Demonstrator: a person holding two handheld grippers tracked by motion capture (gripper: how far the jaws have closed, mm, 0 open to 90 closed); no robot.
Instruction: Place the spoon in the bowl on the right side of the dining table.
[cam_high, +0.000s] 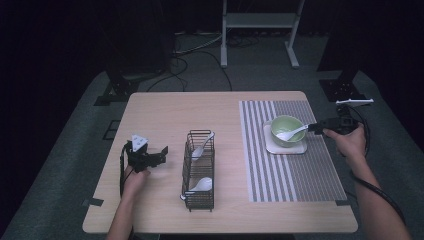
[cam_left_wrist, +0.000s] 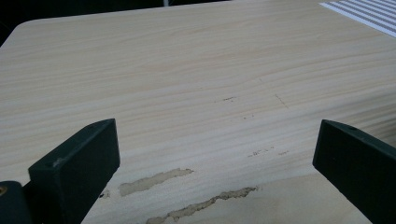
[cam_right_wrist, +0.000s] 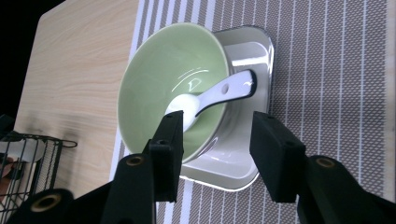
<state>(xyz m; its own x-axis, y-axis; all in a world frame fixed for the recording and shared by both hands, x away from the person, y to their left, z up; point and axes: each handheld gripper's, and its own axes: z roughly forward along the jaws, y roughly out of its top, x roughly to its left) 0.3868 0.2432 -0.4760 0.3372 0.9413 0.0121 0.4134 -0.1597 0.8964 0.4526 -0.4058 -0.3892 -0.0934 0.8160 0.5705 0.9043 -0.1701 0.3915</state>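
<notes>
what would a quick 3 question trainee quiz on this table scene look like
1. True or false: a white spoon rests in the green bowl.
2. How many spoons lie in the black wire basket?
3. The right hand-held gripper is: A) shut on the spoon, B) open with nothing between its jaws, C) shut on the bowl's rim.

Key:
1. True: its scoop is inside the bowl and its handle leans out over the rim, above the white square dish.
2. Two, as the high view shows.
3. B. The left hand-held gripper is open too, over bare table.
</notes>
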